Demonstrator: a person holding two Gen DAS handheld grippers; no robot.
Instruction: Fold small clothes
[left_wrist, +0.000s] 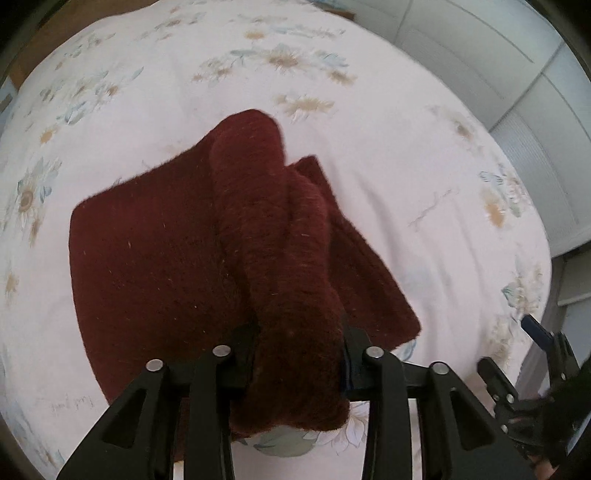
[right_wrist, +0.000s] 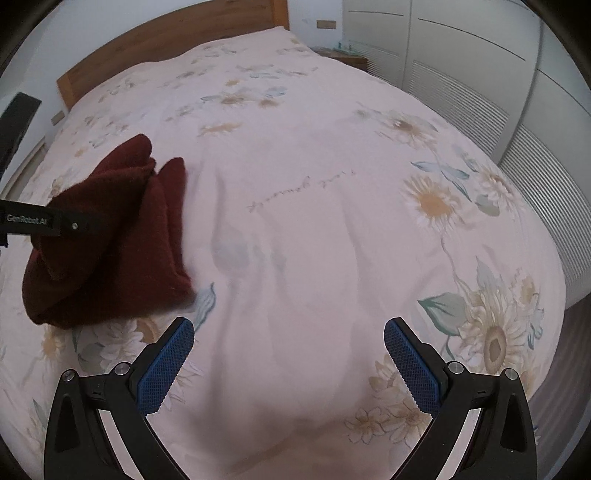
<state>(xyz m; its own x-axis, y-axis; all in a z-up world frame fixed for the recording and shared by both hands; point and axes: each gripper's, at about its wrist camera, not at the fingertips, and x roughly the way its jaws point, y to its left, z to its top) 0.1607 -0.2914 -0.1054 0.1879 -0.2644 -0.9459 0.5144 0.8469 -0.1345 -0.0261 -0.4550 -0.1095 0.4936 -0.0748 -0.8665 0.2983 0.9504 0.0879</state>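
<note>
Two hand-held grippers in play, one garment. The left hand-held gripper (left_wrist: 295, 365) is clamped on a thick bunched fold of the dark red knit garment (left_wrist: 207, 251); fabric fills the gap between the jaws and hides the pads. The right hand-held gripper (right_wrist: 290, 354) has its jaws spread wide, blue pads (right_wrist: 168, 363) bare, nothing between them, hanging over bare bedcover.

Garment location: on the bed (right_wrist: 332, 229), on the floral cover, left of the right unit and well apart from its jaws. In the left wrist view the flat portion lies to the left, a raised roll of cloth runs from the jaws toward the far side, and a second flap lies to the right. Garment type (sweater, scarf, etc.) cannot be told.

Step in hand, est.: mid-fold. Left unit appears to be carrying one edge/fold over the flat body; the cloth is partly doubled but lumpy, not squared. Task approx. halfway at best.

Next move, req.:
- Lay the gripped fold down flat on the body, edges aligned w/ the flat portion.
- Release only once the cloth rests on the bed, else the roll may spring back.
- Bring the right unit leftward to pin or take the free flap on the right.

Risk: thick knit, prob. bulky and springy; a one-sided pull may drag the whole garment across the smooth cover.
</note>
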